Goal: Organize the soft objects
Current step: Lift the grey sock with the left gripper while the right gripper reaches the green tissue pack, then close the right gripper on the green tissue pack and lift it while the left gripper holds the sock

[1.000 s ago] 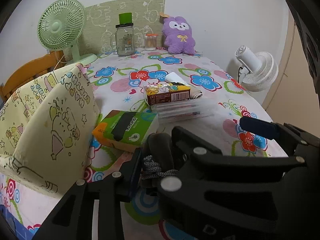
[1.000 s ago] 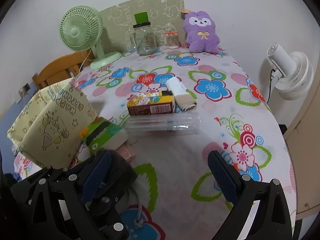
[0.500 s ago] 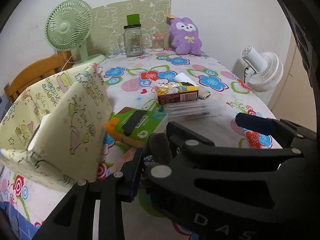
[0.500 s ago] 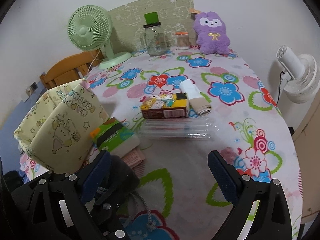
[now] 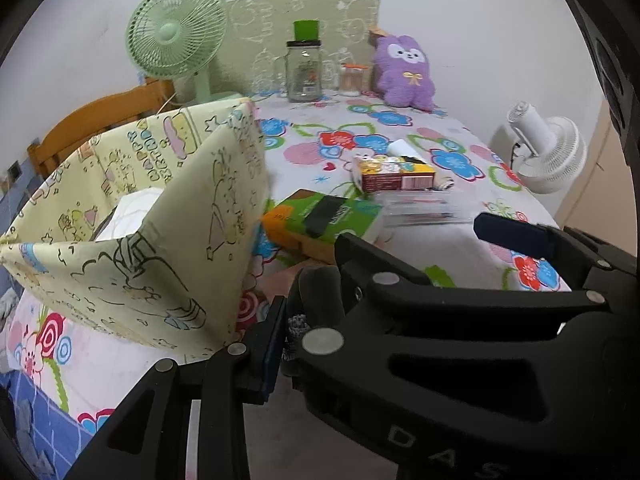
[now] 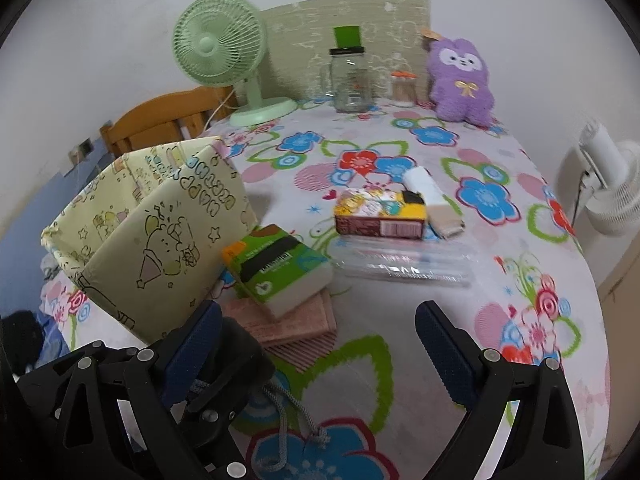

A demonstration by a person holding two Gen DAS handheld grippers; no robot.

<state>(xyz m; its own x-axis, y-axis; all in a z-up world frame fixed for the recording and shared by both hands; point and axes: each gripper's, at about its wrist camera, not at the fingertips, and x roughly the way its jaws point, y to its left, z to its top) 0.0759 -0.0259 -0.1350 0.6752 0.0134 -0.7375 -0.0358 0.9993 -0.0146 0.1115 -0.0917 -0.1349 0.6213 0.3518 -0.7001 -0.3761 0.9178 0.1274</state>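
On a flower-print table: both grippers hover low over its near edge, facing a clutter of boxes and cloth.

Left gripper [image 5: 316, 312]: pinching a dark soft bundle [image 5: 320, 292] with a grey drawstring cord [image 6: 298, 416] trailing onto the tablecloth [image 6: 400, 360].

Right gripper [image 6: 320, 348]: fingers spread wide, nothing between them; its left finger sits against the left gripper's bundle, at seven o'clock in the right wrist view.

Fabric storage box [image 5: 160, 240]: yellow, cartoon-printed, open-topped, at nine o'clock of the bundle, just beside it; something white lies inside.

Other soft items: a folded pink cloth [image 6: 296, 324] under the green tissue pack [image 6: 276, 268] at twelve o'clock; a rolled white-and-beige cloth [image 6: 432, 204] beyond the snack carton [image 6: 380, 216]; a purple plush toy [image 6: 460, 80] at the far edge.

Handling, by judgement: the bundle looks light, limp and compressible, so a pinch across its thick middle should hold; the loose cord could snag on a finger or the box rim.

Likely step: carrying the bundle to the box and letting go above its opening.
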